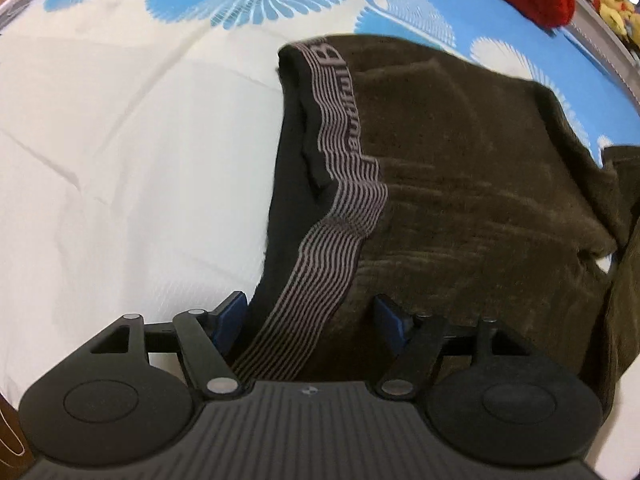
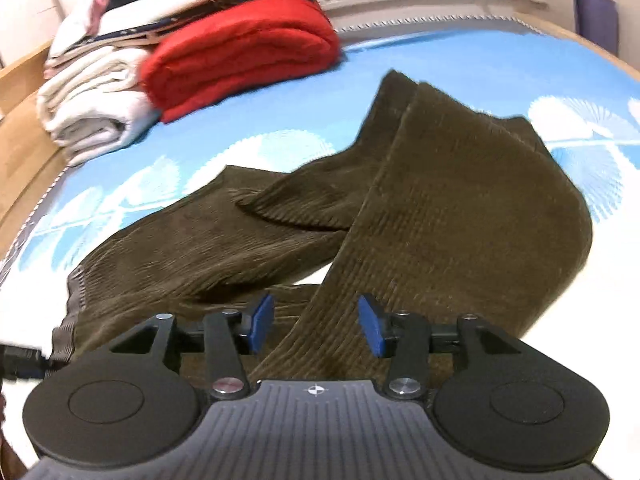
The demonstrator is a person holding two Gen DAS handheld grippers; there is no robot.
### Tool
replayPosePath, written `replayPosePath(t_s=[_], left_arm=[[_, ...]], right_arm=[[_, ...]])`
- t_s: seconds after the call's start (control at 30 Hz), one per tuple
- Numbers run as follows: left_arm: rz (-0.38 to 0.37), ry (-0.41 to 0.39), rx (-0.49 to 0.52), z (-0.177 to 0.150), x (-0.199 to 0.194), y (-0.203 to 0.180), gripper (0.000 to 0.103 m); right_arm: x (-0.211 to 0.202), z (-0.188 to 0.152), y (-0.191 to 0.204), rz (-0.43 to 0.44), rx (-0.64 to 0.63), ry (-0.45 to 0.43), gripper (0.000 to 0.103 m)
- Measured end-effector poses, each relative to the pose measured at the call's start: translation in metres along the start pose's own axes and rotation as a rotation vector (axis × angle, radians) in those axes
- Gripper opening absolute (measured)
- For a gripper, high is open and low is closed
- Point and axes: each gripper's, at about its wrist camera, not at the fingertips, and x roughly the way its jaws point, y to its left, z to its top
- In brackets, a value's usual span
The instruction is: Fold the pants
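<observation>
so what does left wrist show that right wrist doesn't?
Left wrist only: the pants' striped waistband running between the open left gripper pads, with its lettering visible.
Right wrist only: the pant legs folded over, the white folded laundry, and the open right gripper over corduroy.
Both: brown pants, blue patterned bed sheet, red folded garment.

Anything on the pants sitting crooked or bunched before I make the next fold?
Yes. The pants legs cross unevenly, one leg draped diagonally over the other. At the top, the striped waistband is wavy and flipped open, showing black lining. Both grippers, left and right, are open.
</observation>
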Motion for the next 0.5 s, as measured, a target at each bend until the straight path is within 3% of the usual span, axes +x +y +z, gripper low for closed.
replayPosePath(t_s=[0.23, 0.37, 0.4, 0.43, 0.5], left_arm=[[0.055, 0.043, 0.1, -0.008, 0.007, -0.006, 0.075], [0.049, 0.046, 0.117, -0.009, 0.006, -0.005, 0.074], [0.049, 0.045, 0.119, -0.009, 0.006, -0.005, 0.073], [0.051, 0.042, 0.126, -0.009, 0.007, -0.005, 0.069], [0.069, 0.025, 0.167, -0.01, 0.006, -0.009, 0.063]], right_arm=[[0.059, -0.014, 0.025, -0.082, -0.067, 0.155, 0.063], [0.071, -0.026, 0.036, -0.138, -0.168, 0.221, 0.062], [0.071, -0.028, 0.039, -0.152, -0.215, 0.225, 0.057], [0.068, -0.03, 0.039, -0.165, -0.25, 0.222, 0.04], [0.057, -0.03, 0.031, -0.145, -0.25, 0.214, 0.017]])
